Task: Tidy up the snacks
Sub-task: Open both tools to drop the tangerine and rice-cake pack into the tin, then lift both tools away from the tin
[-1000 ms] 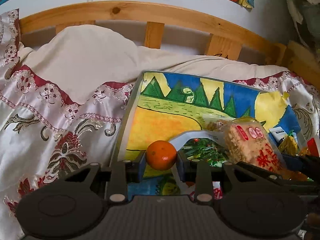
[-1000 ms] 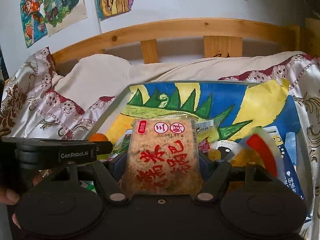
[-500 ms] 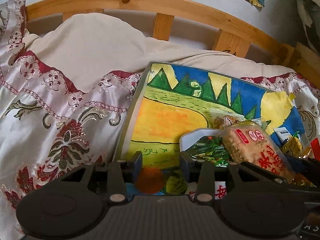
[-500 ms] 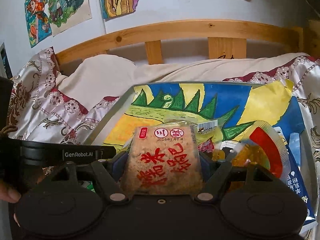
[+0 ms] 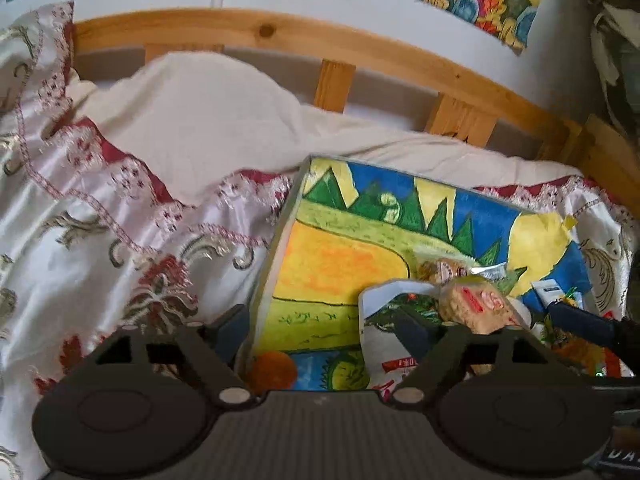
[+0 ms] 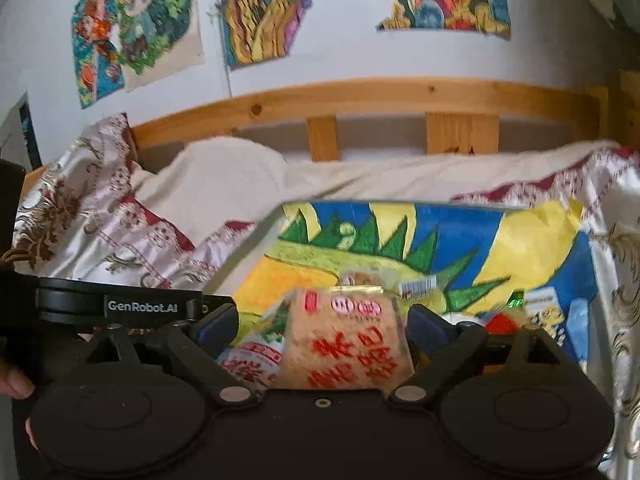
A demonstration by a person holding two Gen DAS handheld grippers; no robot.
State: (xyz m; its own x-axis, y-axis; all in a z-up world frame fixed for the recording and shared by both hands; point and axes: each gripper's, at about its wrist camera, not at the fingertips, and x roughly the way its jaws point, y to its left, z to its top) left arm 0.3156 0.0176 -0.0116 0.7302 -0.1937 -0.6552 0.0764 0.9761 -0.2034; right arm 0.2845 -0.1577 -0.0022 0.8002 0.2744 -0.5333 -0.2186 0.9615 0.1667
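Left wrist: left gripper (image 5: 324, 326) fingers just spread, orange (image 5: 272, 369) released; right gripper (image 6: 323, 326) opening off rice cracker pack (image 6: 348, 344); withdraw both straight back.

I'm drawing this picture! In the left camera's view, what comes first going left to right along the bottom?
Flowery quilt → orange → green-and-white packet → rice cracker pack.
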